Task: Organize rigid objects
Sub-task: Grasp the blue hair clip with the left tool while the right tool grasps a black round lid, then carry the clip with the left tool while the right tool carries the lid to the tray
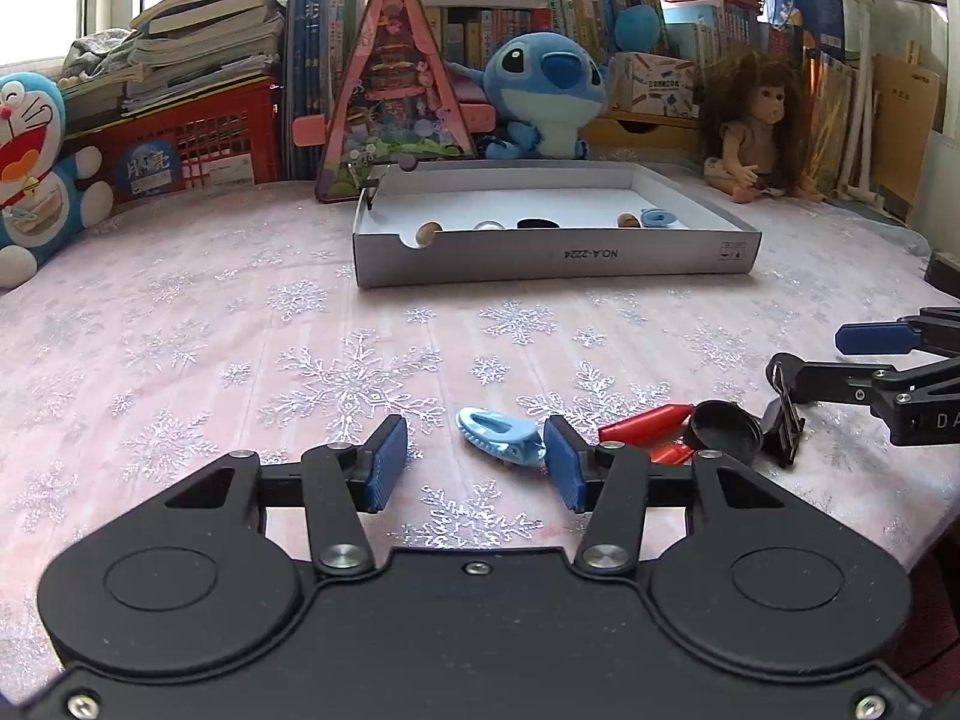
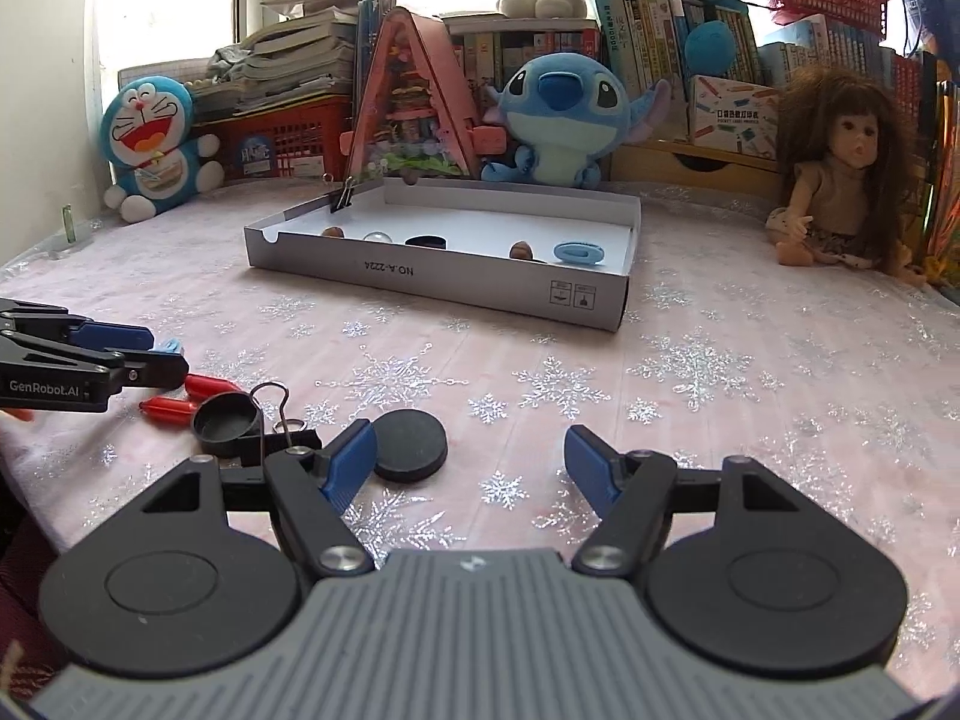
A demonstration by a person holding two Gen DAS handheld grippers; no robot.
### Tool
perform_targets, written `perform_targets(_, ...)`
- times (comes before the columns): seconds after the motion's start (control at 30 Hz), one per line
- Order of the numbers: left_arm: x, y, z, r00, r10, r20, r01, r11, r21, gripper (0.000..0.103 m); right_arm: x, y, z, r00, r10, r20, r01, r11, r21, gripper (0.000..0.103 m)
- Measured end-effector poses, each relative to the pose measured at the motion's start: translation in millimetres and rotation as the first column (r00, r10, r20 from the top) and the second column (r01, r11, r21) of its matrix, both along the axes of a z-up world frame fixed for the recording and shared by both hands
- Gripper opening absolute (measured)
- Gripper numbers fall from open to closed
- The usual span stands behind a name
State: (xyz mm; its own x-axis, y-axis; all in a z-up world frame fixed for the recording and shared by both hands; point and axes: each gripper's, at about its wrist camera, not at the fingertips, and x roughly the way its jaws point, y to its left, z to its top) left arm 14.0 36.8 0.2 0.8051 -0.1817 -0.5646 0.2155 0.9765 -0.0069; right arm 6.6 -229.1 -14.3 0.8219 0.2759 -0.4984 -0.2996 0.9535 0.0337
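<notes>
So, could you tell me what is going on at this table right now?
A person is sorting small items into the white box with two handheld grippers. Both are open and holding nothing. The left gripper is lined up on the blue hair clip, and the right gripper sits by the black disc. The red pieces, black cap and binder clip are still outside the box.
</notes>
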Motion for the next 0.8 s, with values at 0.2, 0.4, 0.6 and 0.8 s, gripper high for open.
perform_targets(0.2,-0.5,-2.9,-0.1,1.0,-0.019,0.004,0.019,1.0,0.013,0.048,-0.9,11.6,-2.8,0.999,0.04,0.018,-0.04,0.999,-0.032,0.08)
perform_targets(0.4,-1.1,-4.6,0.2,0.999,-0.042,0.002,0.042,0.999,0.01,0.039,-1.6,16.6,-4.7,0.998,0.054,0.021,-0.054,0.998,-0.035,0.065)
perform_targets(0.6,-6.7,-16.5,0.9,0.997,-0.08,0.015,0.079,0.995,0.052,0.015,-9.9,22.4,-4.3,0.994,0.11,0.03,-0.109,0.994,-0.024,0.036)
perform_targets(0.8,-1.9,-13.7,2.6,0.999,-0.053,0.008,0.052,0.998,0.026,0.014,-6.9,22.4,0.1,0.994,0.099,0.044,-0.099,0.995,-0.015,0.036)
